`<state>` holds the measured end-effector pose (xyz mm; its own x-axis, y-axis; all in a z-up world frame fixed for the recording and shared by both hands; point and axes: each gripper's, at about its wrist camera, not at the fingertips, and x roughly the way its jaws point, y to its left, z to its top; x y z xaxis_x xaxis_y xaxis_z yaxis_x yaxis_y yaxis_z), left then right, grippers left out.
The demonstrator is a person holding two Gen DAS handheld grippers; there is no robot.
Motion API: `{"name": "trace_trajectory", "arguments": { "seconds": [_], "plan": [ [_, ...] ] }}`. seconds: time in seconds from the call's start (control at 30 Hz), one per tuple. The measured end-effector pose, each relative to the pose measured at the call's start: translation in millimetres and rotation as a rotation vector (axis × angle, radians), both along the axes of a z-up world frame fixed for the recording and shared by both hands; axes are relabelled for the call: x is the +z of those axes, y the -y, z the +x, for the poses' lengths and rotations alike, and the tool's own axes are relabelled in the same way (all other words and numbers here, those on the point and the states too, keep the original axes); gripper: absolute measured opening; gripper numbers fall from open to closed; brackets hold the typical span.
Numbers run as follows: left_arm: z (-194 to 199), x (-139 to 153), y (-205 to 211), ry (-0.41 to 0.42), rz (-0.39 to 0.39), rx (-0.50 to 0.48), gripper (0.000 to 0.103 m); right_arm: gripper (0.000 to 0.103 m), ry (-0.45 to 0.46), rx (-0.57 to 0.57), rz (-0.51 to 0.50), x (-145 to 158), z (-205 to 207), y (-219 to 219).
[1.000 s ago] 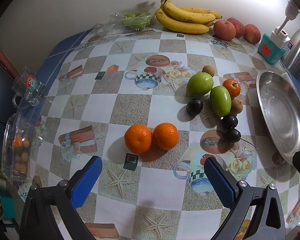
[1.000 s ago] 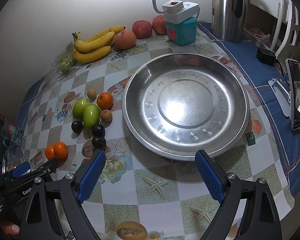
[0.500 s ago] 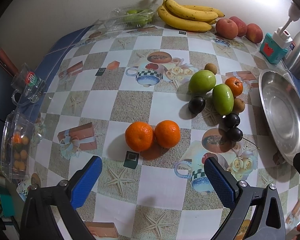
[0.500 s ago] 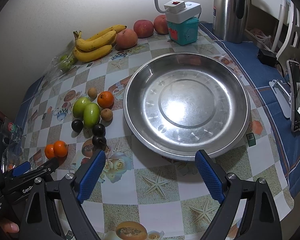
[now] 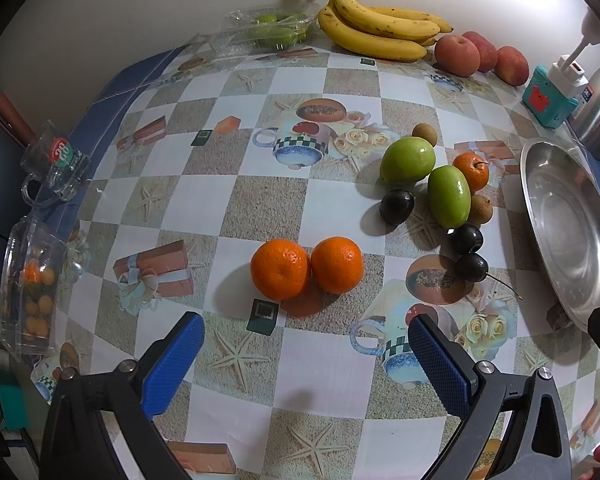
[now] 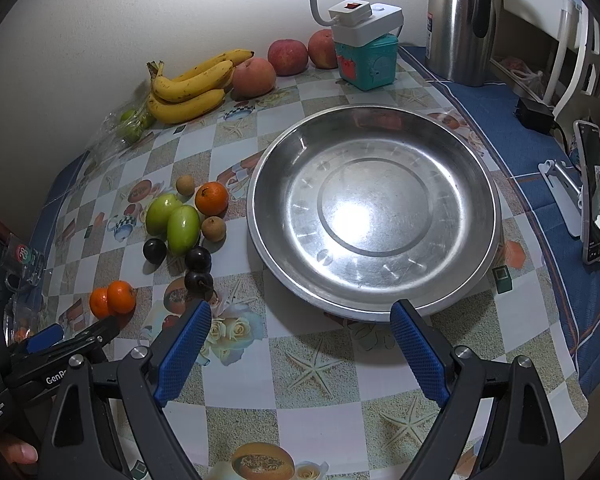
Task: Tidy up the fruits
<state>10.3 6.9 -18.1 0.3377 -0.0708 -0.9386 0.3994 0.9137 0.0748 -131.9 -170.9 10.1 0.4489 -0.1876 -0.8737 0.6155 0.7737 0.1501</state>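
I have both grippers angled steeply down over the patterned tablecloth [image 5: 260,208], each hanging above it and touching nothing. My left gripper [image 5: 304,356] has its blue pads spread wide with only bare cloth between them; the two tangerines [image 5: 306,266], touching side by side, lie just beyond its fingertips. My right gripper [image 6: 300,344] is spread just as wide and empty, its pads framing the near rim of the steel dish [image 6: 374,216], which holds no fruit. From the right wrist view I see the left gripper low at the left edge, with a fingertip of the hand [image 6: 22,452] holding it.

Between the tangerines and the dish lies a loose cluster: two green fruits [image 5: 428,176] leaning together, a smaller orange fruit [image 5: 471,170] just right of them, two brown longans and three dark plums [image 5: 466,239] on the near side. At the far edge against the wall lie the bananas [image 5: 380,28], with three peaches [image 5: 458,55] to their right and a clear pack of green fruit [image 5: 270,30] to their left. A teal box [image 6: 366,62] and a steel flask [image 6: 458,20] stand beyond the dish.
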Motion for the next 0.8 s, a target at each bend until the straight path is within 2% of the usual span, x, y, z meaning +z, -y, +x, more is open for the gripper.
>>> {"name": "trace_trajectory", "arguments": {
  "seconds": [0.8],
  "plan": [
    [0.8, 1.5, 0.0, -0.001, -0.014, 0.006, 0.103, 0.091, -0.004, 0.000, -0.002, -0.8, 1.7, -1.2]
  ]
}}
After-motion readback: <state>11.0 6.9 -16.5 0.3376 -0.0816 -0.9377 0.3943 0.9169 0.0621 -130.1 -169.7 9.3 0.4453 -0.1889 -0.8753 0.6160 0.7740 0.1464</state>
